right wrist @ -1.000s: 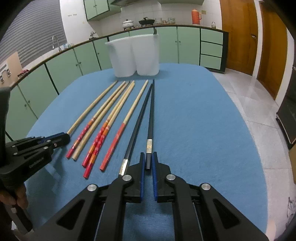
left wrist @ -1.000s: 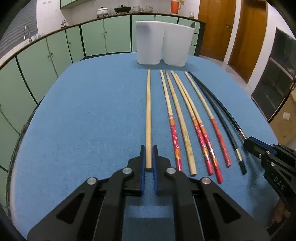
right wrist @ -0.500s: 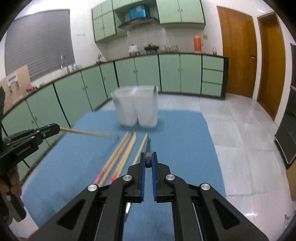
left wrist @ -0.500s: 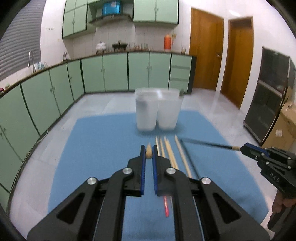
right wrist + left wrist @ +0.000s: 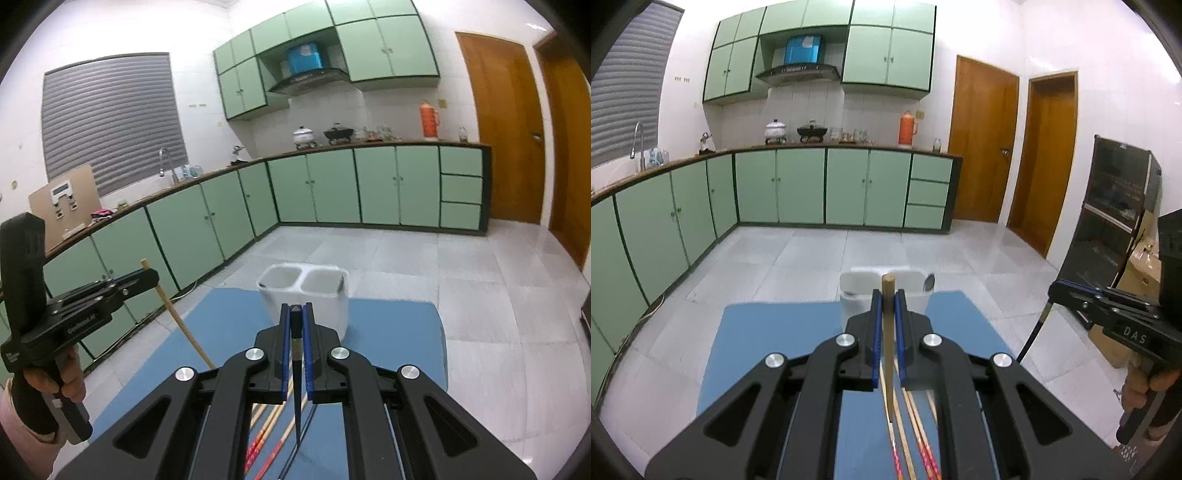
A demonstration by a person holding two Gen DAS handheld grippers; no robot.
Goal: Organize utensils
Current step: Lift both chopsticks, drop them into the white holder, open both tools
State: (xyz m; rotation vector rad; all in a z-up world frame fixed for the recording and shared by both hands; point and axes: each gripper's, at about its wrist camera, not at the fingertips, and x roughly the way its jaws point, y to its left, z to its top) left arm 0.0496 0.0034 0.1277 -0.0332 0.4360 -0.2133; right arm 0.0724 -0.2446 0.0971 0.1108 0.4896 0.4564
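While left gripper [image 5: 887, 295] clamps wooden chopstick [image 5: 887, 343], right gripper [image 5: 295, 314] clamps black chopstick [image 5: 296, 354].

A blue-covered table [image 5: 399, 332] carried a white two-compartment utensil holder [image 5: 306, 295] near its far edge, with red-banded wooden chopsticks [image 5: 925, 454] lying toward its near edge.

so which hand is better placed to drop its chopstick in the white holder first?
Right, marginally. Right tool holds the black chopstick tip-down, with the white two-compartment holder close ahead. Left tool with its plain wooden chopstick seems farther back.
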